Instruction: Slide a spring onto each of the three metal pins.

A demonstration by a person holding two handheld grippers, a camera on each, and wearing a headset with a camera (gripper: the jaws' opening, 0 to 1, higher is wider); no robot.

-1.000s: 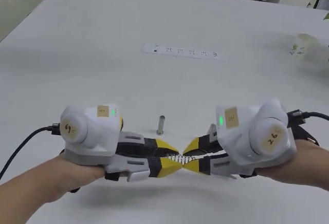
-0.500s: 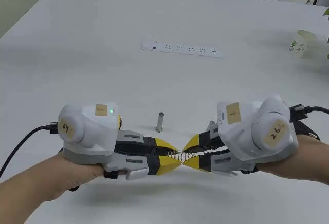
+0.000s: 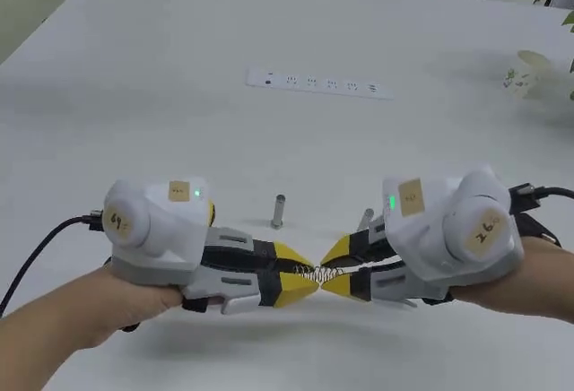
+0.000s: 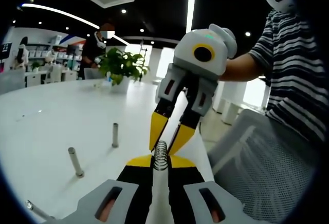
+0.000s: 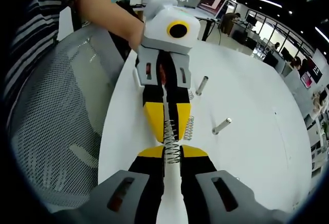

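Left hand-held gripper [image 3: 303,280] and right hand-held gripper [image 3: 332,274] meet tip to tip over the bench [image 3: 179,95], each clamped on one end of a spring [image 3: 317,273]. Visible metal pins [image 3: 279,212] stand bare. A spare spring [image 5: 188,127] lies nearby. No pin appears fitted yet.

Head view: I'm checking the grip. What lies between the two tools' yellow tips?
A thin coiled metal spring bridges them, gripped by the left tool and right tool; both gripper views confirm it.
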